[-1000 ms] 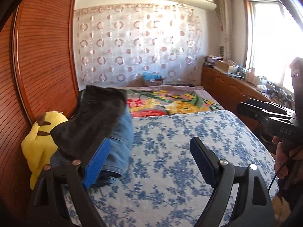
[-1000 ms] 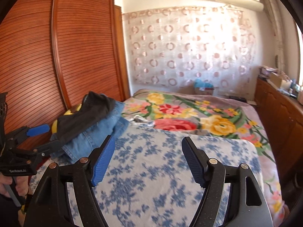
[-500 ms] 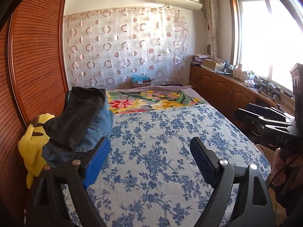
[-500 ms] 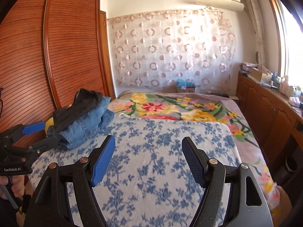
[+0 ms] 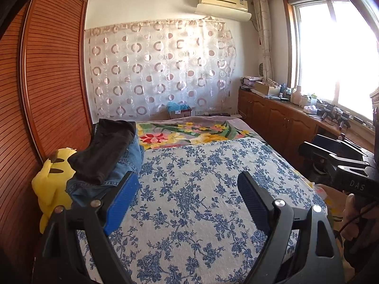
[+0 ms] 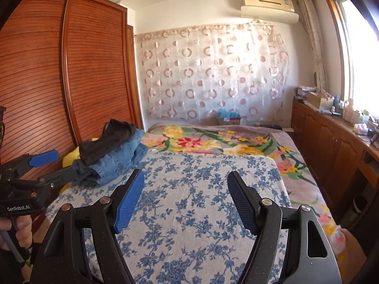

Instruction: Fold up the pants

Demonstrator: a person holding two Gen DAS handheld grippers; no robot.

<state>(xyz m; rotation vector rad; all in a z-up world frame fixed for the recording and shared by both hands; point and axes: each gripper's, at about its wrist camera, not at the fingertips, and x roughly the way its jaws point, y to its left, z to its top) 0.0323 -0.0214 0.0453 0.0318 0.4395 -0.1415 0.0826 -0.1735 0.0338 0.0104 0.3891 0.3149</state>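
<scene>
A stack of folded pants lies at the bed's left side: black pants (image 5: 104, 151) (image 6: 106, 139) on top of blue jeans (image 5: 128, 158) (image 6: 118, 161). My left gripper (image 5: 187, 189) is open and empty above the blue floral blanket (image 5: 201, 189), just right of the stack. My right gripper (image 6: 186, 191) is open and empty over the same blanket (image 6: 189, 189). The left gripper also shows at the left edge of the right wrist view (image 6: 51, 165), near the stack. The right gripper shows at the right edge of the left wrist view (image 5: 331, 153).
A yellow plush toy (image 5: 51, 179) sits against the wooden wardrobe (image 5: 47, 82), left of the pants. A flowered quilt (image 5: 189, 132) covers the far end of the bed. Wooden cabinets (image 5: 284, 123) with clutter run along the right under the window (image 5: 336, 47).
Both grippers have pulled back and risen away from the stacked pants; the room view widened. Both stayed open and empty. The pants stack has not moved.
</scene>
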